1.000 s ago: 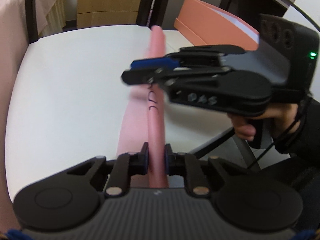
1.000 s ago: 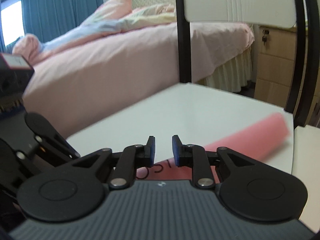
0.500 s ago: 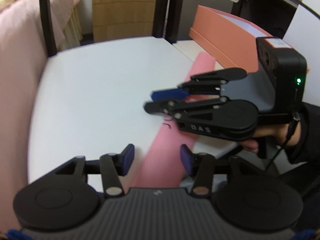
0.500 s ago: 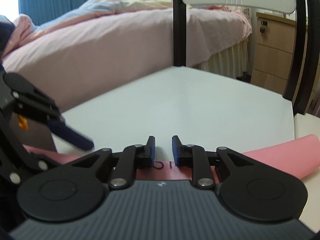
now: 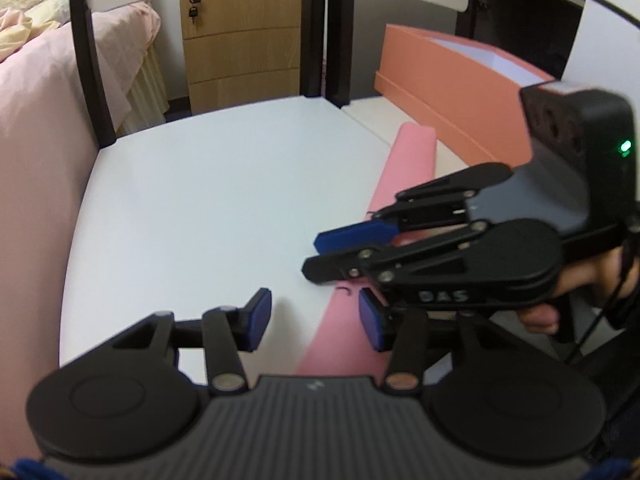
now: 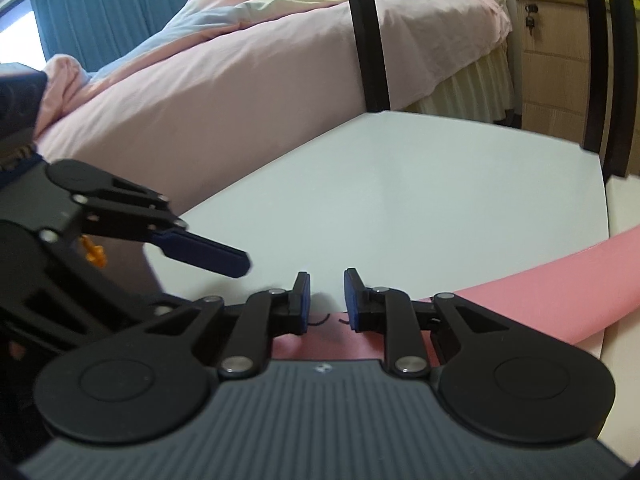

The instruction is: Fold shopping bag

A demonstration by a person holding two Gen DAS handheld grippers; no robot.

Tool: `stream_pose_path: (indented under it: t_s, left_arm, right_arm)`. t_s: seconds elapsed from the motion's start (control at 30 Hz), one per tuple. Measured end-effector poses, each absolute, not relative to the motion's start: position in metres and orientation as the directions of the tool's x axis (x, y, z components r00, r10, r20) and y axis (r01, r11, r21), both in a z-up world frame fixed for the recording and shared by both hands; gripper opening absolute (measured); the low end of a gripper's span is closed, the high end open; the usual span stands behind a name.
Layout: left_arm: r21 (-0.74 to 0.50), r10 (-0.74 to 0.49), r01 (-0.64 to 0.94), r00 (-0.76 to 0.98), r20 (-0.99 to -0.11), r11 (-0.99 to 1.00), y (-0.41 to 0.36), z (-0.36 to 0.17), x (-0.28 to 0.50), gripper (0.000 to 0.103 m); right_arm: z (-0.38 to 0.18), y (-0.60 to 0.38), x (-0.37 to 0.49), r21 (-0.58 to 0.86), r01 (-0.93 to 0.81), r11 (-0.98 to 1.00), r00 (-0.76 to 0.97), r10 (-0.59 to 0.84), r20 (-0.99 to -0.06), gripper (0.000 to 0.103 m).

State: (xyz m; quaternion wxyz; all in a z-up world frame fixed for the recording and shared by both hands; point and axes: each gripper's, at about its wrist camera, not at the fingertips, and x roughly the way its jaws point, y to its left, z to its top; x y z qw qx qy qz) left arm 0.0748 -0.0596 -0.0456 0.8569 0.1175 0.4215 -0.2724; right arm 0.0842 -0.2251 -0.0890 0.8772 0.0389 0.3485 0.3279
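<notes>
The pink shopping bag (image 5: 404,168) lies as a long folded strip on the white table (image 5: 200,200), running from the near edge toward the back right. My left gripper (image 5: 316,320) hovers over its near end. Its jaws are closing, with the bag lying beneath and between them, and the pads do not press it. My right gripper (image 5: 316,258) reaches in from the right just above the strip's middle. In the right wrist view its fingers (image 6: 327,300) stand narrowly apart with nothing between them, and the bag (image 6: 540,300) passes underneath. A blue left finger (image 6: 208,254) shows at the left.
An orange box (image 5: 460,92) stands at the table's back right. Black chair posts (image 5: 320,28) rise behind the table's far edge, with a wooden drawer cabinet (image 5: 240,40) beyond. A pink bed (image 6: 240,80) runs along the left side. A hand (image 5: 580,280) holds the right gripper.
My left gripper let go of the bag and its jaws spread wide. The bag, held up on edge before, now lies flat. The right gripper shifted right and lower.
</notes>
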Motion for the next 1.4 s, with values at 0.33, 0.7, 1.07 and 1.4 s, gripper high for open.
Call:
stream_pose_path:
  t_s: [0.33, 0.7, 1.07, 1.4]
  left_arm:
    - [0.053, -0.331, 0.606, 0.502, -0.799, 0.793, -0.070, -0.054, 0.059, 0.045]
    - [0.123, -0.305, 0.622, 0.534, -0.788, 0.773, -0.078, -0.054, 0.047, 0.045]
    - [0.127, -0.310, 0.635, 0.530, -0.789, 0.762, -0.080, -0.054, 0.048, 0.044]
    - [0.096, -0.329, 0.639, 0.512, -0.794, 0.763, -0.077, -0.054, 0.050, 0.044]
  right_arm:
    - [-0.044, -0.288, 0.063, 0.371, -0.241, 0.897, 0.731, 0.420, -0.539, 0.025]
    - [-0.062, -0.307, 0.057, 0.438, -0.136, 0.889, 0.717, 0.393, -0.576, 0.055]
    - [-0.086, -0.312, 0.092, 0.465, -0.041, 0.884, 0.745, 0.337, -0.575, 0.058]
    - [-0.097, -0.303, 0.102, 0.546, -0.172, 0.820, 0.726, 0.480, -0.492, 0.025]
